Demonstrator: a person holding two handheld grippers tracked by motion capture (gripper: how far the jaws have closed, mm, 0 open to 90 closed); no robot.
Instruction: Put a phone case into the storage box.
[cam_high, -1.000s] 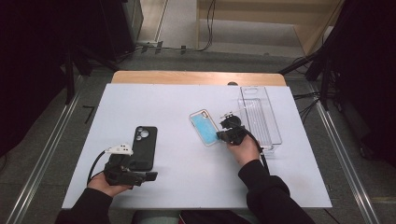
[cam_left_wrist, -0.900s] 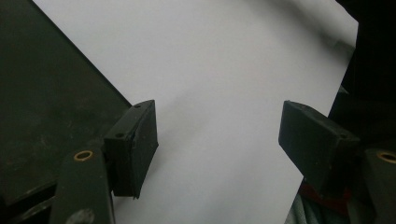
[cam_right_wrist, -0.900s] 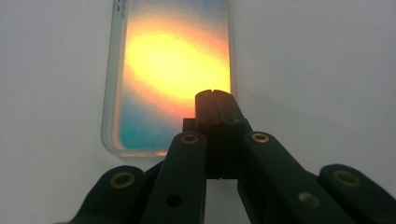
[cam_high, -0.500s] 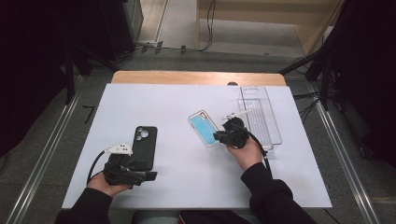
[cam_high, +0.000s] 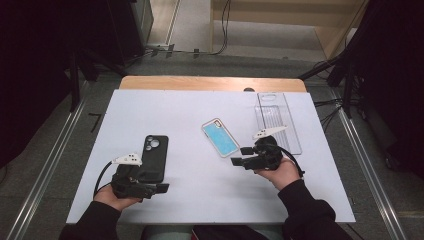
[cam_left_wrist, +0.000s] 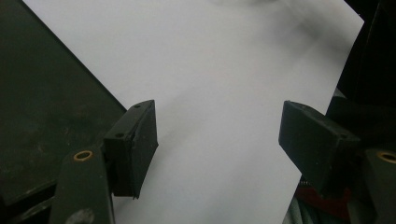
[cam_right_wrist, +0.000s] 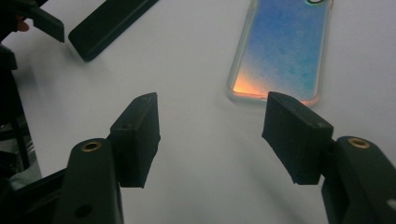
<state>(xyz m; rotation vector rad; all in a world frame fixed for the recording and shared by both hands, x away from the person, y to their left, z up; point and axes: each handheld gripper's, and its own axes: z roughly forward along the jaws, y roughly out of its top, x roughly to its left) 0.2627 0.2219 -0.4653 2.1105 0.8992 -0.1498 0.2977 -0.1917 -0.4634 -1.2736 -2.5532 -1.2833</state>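
The blue phone case (cam_high: 220, 138) lies released mid-tabletop, just beyond the right gripper (cam_high: 242, 156), whose empty jaws have just been opening. The left gripper (cam_high: 150, 188) is spread, empty. The case could be nudged askew by a careless withdrawal.

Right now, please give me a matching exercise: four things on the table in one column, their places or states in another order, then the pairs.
1. black phone case
2. blue phone case
3. clear tray
4. right gripper

a. far right side of the white table
b. open, nothing between the jaws
c. beside the left gripper
d. middle of the table, just ahead of the right gripper

Pairs: 1-c, 2-d, 3-a, 4-b
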